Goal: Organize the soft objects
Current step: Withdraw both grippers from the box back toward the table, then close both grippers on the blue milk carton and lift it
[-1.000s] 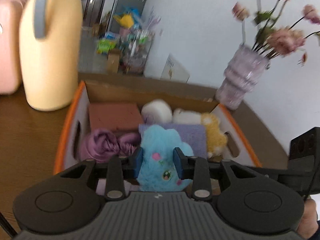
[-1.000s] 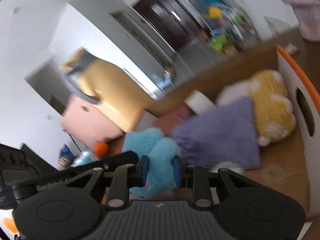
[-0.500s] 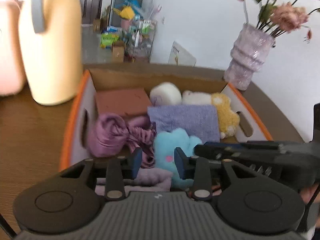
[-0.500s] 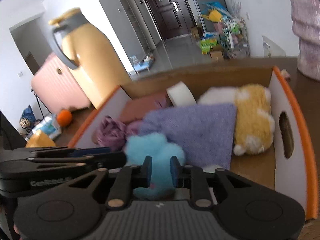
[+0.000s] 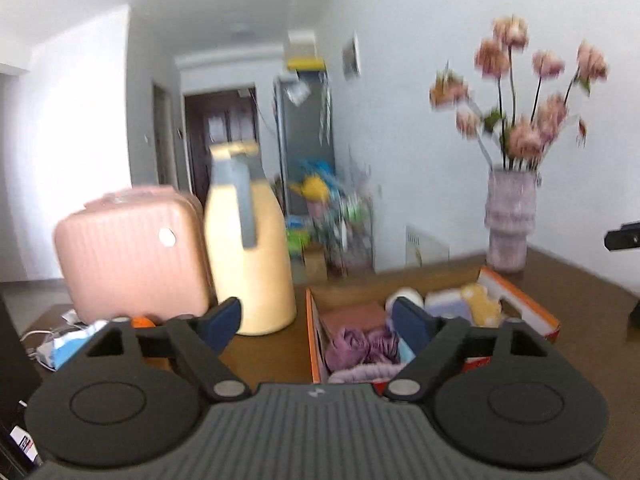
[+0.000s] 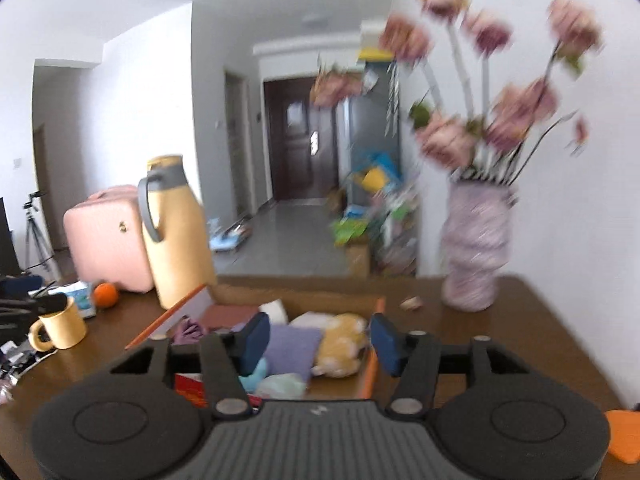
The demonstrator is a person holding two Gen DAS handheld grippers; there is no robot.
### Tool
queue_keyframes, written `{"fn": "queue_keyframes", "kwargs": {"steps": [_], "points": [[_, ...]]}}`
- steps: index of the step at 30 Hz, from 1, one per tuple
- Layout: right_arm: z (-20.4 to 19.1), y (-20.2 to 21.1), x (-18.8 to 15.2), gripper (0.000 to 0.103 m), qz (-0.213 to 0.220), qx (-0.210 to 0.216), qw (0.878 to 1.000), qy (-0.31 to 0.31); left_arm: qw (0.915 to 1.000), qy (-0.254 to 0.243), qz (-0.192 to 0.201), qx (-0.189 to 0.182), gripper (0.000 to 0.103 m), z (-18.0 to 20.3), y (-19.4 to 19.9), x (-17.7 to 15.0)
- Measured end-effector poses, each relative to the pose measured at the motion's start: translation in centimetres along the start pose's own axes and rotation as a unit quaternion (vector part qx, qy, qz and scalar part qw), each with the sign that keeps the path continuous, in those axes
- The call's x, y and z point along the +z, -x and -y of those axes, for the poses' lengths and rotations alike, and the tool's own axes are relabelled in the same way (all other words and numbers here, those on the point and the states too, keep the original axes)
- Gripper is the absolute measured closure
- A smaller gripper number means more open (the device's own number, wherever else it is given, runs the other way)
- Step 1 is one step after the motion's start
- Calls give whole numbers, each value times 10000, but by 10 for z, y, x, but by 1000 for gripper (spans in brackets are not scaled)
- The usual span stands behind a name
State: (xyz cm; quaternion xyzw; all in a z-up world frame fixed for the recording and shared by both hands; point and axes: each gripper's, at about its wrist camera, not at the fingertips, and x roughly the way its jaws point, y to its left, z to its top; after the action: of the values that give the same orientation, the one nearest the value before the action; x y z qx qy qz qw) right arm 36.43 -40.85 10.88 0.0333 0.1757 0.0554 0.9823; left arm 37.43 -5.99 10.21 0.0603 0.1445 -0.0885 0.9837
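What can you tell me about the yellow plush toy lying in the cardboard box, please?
The yellow plush toy looks fuzzy and soft, golden yellow with paler patches. It lies slumped on its side at the right end of the orange-edged cardboard box, pressed against the folded lavender cloth. Neither gripper touches it; details are blurred.

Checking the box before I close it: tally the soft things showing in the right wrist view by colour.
Purple: 2, satin cloth and towel
Yellow: 1, yellow plush
Blue: 1, blue plush
White: 1, roll
Brownish pink: 1, folded cloth
Pale green: 1, green bundle
Total: 7
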Motion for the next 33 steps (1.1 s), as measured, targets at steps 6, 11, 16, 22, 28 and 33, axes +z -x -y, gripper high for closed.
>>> {"fn": "queue_keyframes", "kwargs": {"steps": [6,11,16,22,28,33], "points": [[-23,49,-8,35,409,-51,9986,335,9990,254,327,142,16,4,49,-3],[-35,79,-22,33,532,8,9979,368,9986,272,436,103,14,10,77,-10],[-39,110,-67,32,621,72,9980,8,9972,569,479,25,7,12,113,-41],[-54,152,-148,31,356,257,9990,-8,9974,648,174,-253,7,26,160,-98],[-53,169,-193,31,7,350,9982,-493,9962,647,-253,-527,7,47,169,-130],[-45,149,-191,31,-51,228,9983,-540,9961,523,-366,-612,8,61,145,-129]]}}
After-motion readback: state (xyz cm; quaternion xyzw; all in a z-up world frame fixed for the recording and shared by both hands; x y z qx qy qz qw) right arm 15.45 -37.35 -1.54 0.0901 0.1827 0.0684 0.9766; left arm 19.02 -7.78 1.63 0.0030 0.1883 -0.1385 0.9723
